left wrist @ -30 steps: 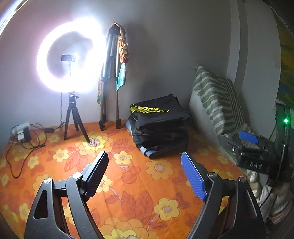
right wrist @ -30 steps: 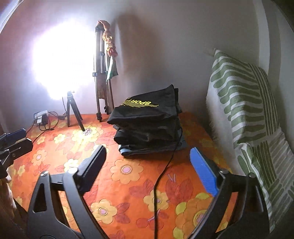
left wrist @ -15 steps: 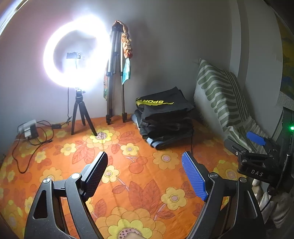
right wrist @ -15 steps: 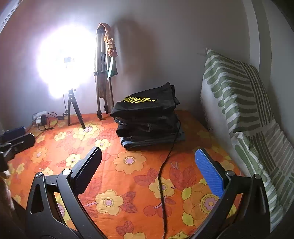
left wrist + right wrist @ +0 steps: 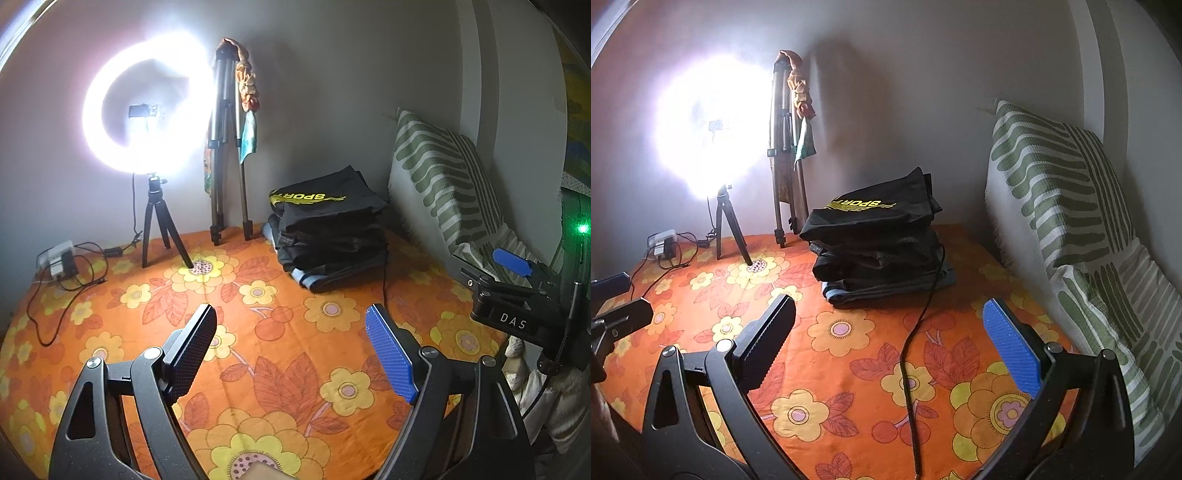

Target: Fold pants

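On a bed spread with an orange floral sheet (image 5: 295, 354), a stack of folded pants (image 5: 328, 240) sits toward the far wall, the top black pair printed with a yellow "SPORT" logo. The stack rests just beside a green-and-white striped pillow (image 5: 447, 181) leaning upright against the wall. The left gripper (image 5: 291, 332) hangs above bare sheet with its jaws spread wide and nothing between them, well short of the pants. The right gripper (image 5: 890, 325) does the same in its own view, jaws wide and empty over the flowers; its black body marked "DAS" also shows at the right edge of the left wrist view. A thin black cable (image 5: 916, 350) runs from the stack across the sheet toward the right gripper. At the back left, a lit ring light (image 5: 147, 107) on a small black tripod (image 5: 159, 225) glares against the wall, next to a taller folded tripod (image 5: 225, 155) draped with a patterned cloth (image 5: 249, 92). A charger block and wires (image 5: 59, 258) lie at the sheet's far left corner.
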Tool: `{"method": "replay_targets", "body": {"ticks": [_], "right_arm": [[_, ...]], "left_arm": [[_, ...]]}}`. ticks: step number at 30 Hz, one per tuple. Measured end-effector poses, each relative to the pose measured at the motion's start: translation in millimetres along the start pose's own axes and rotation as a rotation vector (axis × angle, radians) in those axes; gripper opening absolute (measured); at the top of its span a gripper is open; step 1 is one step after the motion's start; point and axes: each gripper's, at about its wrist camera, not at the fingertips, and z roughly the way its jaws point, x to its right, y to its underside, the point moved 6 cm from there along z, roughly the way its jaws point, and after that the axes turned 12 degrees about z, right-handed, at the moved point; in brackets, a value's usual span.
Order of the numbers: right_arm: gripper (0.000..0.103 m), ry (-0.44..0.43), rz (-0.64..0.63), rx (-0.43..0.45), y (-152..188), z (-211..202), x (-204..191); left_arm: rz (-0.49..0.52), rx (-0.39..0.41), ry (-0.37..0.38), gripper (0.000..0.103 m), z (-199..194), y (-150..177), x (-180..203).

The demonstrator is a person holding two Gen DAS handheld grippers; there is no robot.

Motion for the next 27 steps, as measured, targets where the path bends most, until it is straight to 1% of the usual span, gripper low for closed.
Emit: {"method": "replay_targets", "body": {"ticks": [8, 18, 27], "right_arm": [[0.103, 0.001, 0.012, 0.006, -3.7, -1.6, -2.1], [0.103, -0.001, 0.003, 0.007, -0.1, -2.5, -13.5], [0.103, 0.001, 0.002, 0.010, -0.1, -3.0, -14.6]], "left_arm": [[-0.013, -0.003, -0.007, 0.083, -1.6, 2.8, -5.7], [-0.011, -0.001, -0.017, 0.083, -5.8, 5.0, -8.4], [-0.024, -0.005, -0.014, 0.083, -7.7, 4.8, -9.8]]}}
